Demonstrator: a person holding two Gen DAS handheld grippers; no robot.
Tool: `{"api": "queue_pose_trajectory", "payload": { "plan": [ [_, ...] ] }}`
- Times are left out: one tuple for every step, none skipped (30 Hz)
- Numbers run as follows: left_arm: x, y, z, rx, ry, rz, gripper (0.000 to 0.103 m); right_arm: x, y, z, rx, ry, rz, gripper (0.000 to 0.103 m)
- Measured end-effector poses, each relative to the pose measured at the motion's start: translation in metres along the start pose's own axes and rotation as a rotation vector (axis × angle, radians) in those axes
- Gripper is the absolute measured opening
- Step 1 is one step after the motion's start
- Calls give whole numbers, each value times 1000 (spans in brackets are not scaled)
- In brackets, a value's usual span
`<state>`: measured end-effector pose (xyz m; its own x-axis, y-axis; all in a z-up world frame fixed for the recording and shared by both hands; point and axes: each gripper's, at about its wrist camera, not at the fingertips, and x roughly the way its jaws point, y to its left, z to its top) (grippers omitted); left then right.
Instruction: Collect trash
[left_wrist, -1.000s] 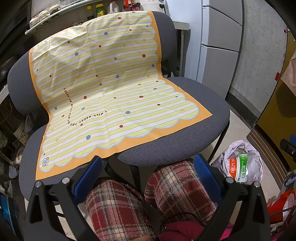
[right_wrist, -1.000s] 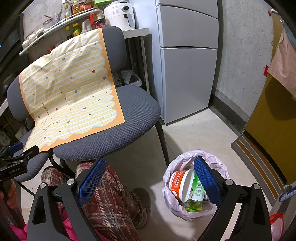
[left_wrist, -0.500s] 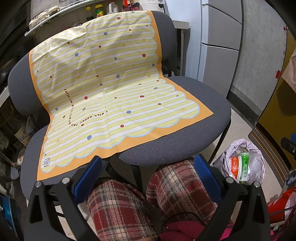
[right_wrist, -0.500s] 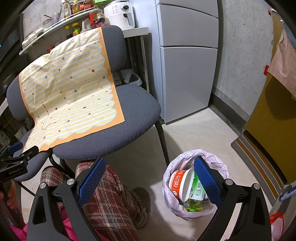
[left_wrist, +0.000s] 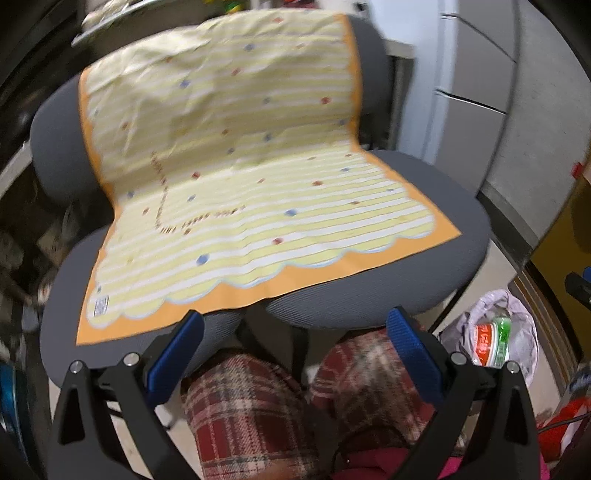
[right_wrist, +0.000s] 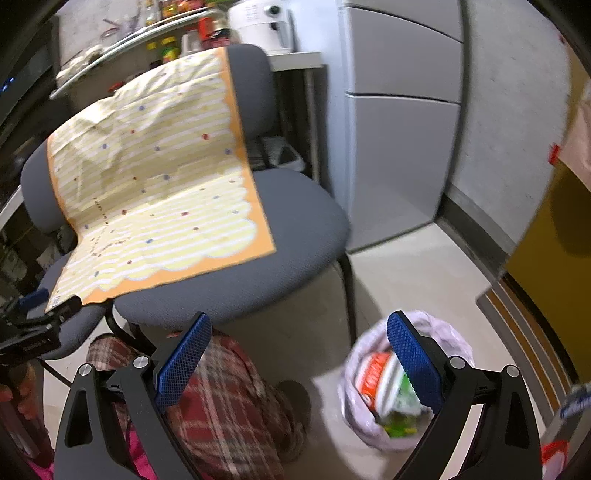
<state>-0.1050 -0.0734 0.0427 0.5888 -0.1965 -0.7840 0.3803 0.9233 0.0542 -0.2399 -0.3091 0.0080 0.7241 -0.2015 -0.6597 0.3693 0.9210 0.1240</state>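
Above the grey chairs (left_wrist: 436, 280), the left gripper (left_wrist: 293, 332) and right gripper (right_wrist: 297, 334) hover spread, seemingly empty.

- The trash bag (right_wrist: 408, 384), pale lilac plastic, sits open on the floor at about 5 o'clock in the right wrist view, mouth facing up.
- Inside it a red-and-white cup (right_wrist: 380, 376) lies tilted on its side, above green packaging (right_wrist: 400, 428).
- In the left wrist view the bag (left_wrist: 517, 332) lies at 4 o'clock, beside the chair.

Left gripper (left_wrist: 295, 332), fingers (left_wrist: 173, 350) spread, faces striped cloth (left_wrist: 251, 192) on chair (left_wrist: 369, 295).
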Motion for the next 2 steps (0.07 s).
{"api": "queue_pose_trajectory", "payload": {
  "plan": [
    [6,11,0,-25,11,7,96,6,7,6,-14,-2,18,95],
    [9,18,1,-41,15,20,96,14,15,13,-27,2,37,95]
  ]
}}
